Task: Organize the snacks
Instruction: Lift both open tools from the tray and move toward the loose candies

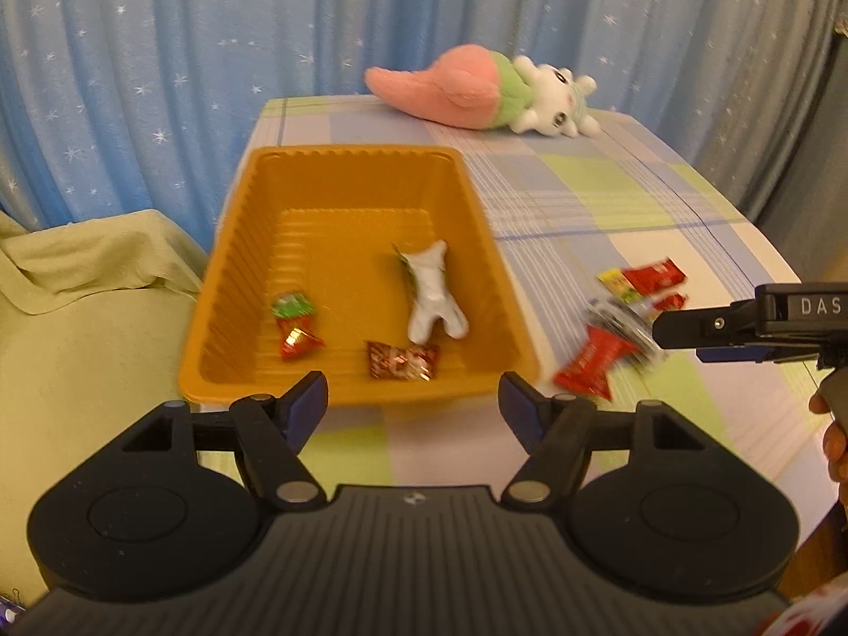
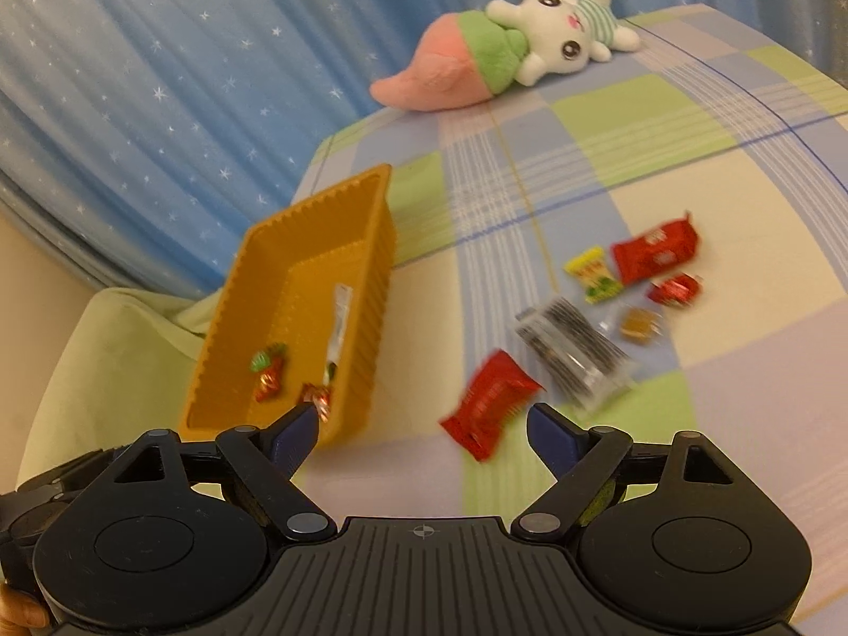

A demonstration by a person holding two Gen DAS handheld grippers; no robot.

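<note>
An orange tray [image 1: 350, 159] [image 2: 381, 244] sits on the checked cloth and holds a white packet [image 1: 432, 291], a red-green candy [image 1: 294, 326] and a brown-red candy [image 1: 403, 360]. My left gripper [image 1: 413, 397] is open and empty just before the tray's near rim. My right gripper [image 2: 424, 426] is open and empty, just short of a red packet [image 2: 490, 403] [image 1: 591, 363]. Beyond lie a clear striped packet [image 2: 575, 355], a yellow packet [image 2: 591, 273], a big red packet [image 2: 654, 252], a small red candy [image 2: 676, 289] and a brown candy [image 2: 638, 323].
A pink, green and white plush toy [image 1: 477, 90] [image 2: 503, 53] lies at the table's far edge. A blue starred curtain [image 1: 159, 53] hangs behind. A pale green cloth [image 1: 79, 318] covers something left of the table. The right gripper shows side-on in the left wrist view [image 1: 657, 326].
</note>
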